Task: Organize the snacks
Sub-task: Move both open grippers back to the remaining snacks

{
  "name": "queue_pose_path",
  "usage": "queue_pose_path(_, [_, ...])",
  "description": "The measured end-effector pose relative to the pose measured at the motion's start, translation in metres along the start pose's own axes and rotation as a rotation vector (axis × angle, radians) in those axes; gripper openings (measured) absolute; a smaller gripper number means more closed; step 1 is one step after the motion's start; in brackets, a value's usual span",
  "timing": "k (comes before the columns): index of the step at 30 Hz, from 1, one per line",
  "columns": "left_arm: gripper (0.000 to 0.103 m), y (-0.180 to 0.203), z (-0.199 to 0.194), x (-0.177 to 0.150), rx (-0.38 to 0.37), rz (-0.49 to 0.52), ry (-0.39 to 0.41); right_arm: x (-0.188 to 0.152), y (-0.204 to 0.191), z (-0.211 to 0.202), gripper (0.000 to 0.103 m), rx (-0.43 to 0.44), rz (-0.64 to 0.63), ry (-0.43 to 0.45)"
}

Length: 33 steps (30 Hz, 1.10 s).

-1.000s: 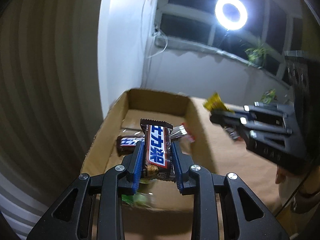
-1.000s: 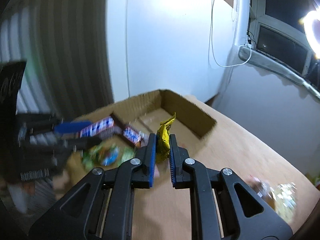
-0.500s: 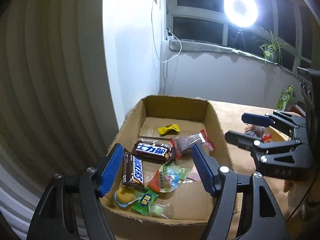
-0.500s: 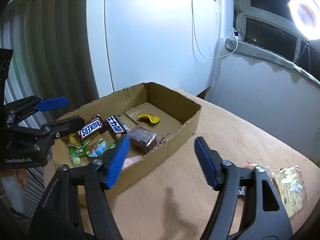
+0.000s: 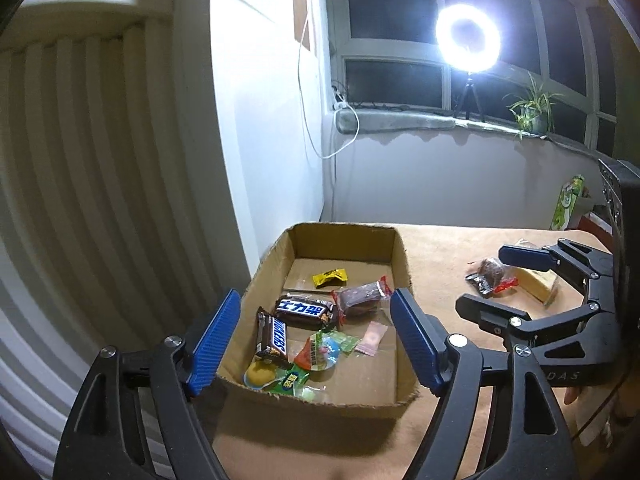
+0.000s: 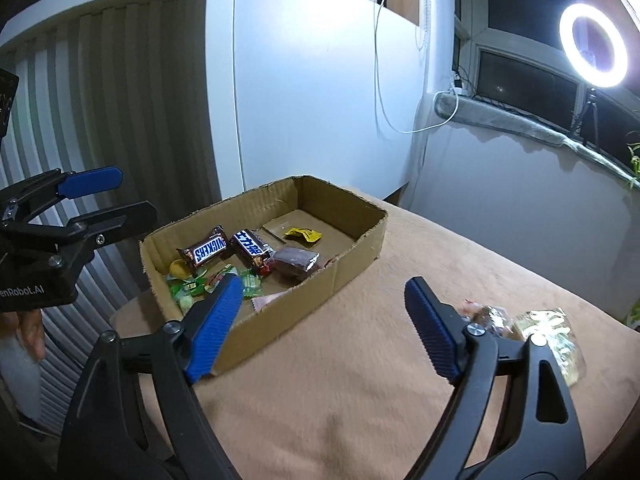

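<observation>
Both bars released; left gripper [image 5: 316,344] opening, above box [image 5: 344,236].

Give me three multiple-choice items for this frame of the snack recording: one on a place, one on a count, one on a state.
1. Where does the yellow candy lie?
A. on the blanket beside the box
B. in the cardboard box, near its far wall
C. between a gripper's pads

2. How many Snickers bars are in the box?
A. one
B. two
C. four

3. What is between the pads of the right hand-held gripper?
A. nothing, the jaws are opening
B. a Snickers bar
C. the yellow candy

Answers: 1 B, it rests on the box floor at the far end. 2 B, two dark bars lie side by side. 3 A, the blue pads stand wide apart over bare blanket.
</observation>
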<state>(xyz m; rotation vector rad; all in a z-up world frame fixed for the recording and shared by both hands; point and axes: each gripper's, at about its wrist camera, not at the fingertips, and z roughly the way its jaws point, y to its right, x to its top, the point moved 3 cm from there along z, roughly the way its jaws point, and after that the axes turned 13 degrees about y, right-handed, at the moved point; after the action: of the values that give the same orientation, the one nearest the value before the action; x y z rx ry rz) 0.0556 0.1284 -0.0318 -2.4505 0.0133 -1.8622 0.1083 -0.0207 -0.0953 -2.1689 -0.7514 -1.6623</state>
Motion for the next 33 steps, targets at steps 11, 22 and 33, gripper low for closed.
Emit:
queue_pose_path(11, [0.079,0.020,-0.039,0.017,-0.011,0.048,0.062,0.001,-0.001,-0.042,0.100,-0.033,0.005,0.027])
queue_pose_path(22, [0.079,0.041,-0.060,0.027,-0.028,0.089,0.098,-0.004,0.013,-0.068,0.101,-0.065,0.033,0.048])
queue_pose_path(33, [0.080,0.070,-0.059,0.032,-0.055,0.136,0.098,-0.015,0.038,-0.081,0.101,-0.093,0.075,0.054])
